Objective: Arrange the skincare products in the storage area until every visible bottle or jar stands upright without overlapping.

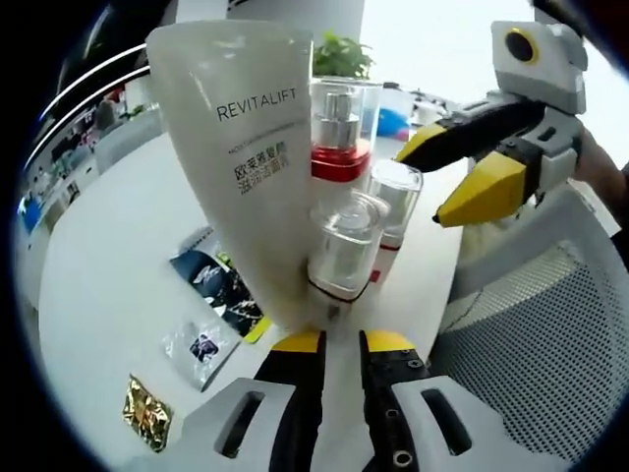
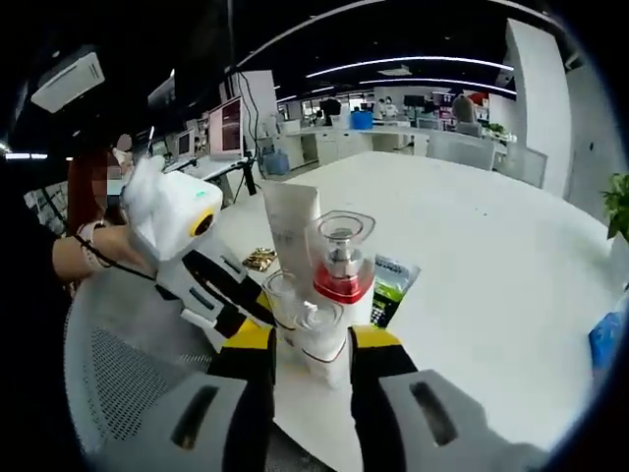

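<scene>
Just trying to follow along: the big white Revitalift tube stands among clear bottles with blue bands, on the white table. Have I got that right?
Nearly. The bands are red, not blue. The left gripper view shows the tube standing on the white table among clear bottles with red bands; the right gripper view shows the same red.

On the white table (image 2: 472, 226) a white tube (image 2: 292, 228) stands upright behind a cluster of clear-capped bottles (image 2: 334, 285) — one with a red collar. The right gripper (image 2: 313, 346) has its yellow-tipped jaws apart either side of the nearest bottle. The left gripper (image 2: 211, 285) reaches in from the left — a dark sachet (image 2: 391, 280) lies right of the cluster.
</scene>
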The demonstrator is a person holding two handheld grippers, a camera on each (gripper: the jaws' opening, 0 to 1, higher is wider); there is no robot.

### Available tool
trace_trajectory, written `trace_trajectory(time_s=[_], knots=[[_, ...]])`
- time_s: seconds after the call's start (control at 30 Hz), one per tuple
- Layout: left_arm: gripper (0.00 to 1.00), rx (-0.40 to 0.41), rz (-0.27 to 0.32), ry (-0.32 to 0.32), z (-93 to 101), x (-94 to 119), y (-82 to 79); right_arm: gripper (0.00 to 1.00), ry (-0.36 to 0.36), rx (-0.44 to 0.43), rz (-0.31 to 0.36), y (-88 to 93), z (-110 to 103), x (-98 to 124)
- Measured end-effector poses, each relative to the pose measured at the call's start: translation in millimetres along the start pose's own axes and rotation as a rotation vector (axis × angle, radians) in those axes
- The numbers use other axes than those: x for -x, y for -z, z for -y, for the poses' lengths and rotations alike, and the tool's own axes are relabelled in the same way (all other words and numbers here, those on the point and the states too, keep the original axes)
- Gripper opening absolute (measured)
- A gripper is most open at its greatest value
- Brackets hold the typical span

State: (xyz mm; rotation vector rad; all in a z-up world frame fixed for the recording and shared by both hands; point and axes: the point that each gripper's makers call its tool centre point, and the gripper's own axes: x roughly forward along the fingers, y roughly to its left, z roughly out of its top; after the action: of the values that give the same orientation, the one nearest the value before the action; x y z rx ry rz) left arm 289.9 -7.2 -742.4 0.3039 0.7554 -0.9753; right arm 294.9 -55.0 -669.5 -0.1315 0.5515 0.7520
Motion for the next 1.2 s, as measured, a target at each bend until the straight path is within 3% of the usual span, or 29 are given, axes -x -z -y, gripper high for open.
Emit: trace_trajectory(time_s=[0.17, 0.43, 0.53, 0.7, 0.83, 1.03, 1.2], knots=[[0.10, -0.001, 0.002, 0.003, 1.1, 0.4, 0.5, 0.23, 0.047, 0.013, -0.006, -3.2, 7.7, -6.2], [0.10, 0.011, 0.011, 0.000, -0.5, 2.5, 1.8, 0.20, 0.012, 0.075, -0.028, -1.1, 7.1, -2.8], [0.10, 0.009, 0.012, 0.005, 0.5, 2.2, 1.9, 0.18, -0.097, 0.133, -0.044, 0.9, -2.1, -0.1], [0.10, 0.006, 0.015, 0.007, 0.3, 2.8, 0.9, 0.18, -0.156, 0.217, -0.060, 1.8, -4.9, 1.0], [0.10, 0.005, 0.016, 0.006, -0.2, 3.7, 1.5, 0.18, -0.250, 0.330, -0.028, 1.5, -13.1, 0.7], [0.09, 0.004, 0.014, 0.008, -0.1, 3.4, 2.0, 0.18, -0.235, 0.312, -0.051, 0.7, -4.9, -0.8], [0.10, 0.006, 0.015, 0.006, -1.1, 2.8, 2.0, 0.25, -0.208, 0.298, -0.047, -0.5, -6.2, -0.1]])
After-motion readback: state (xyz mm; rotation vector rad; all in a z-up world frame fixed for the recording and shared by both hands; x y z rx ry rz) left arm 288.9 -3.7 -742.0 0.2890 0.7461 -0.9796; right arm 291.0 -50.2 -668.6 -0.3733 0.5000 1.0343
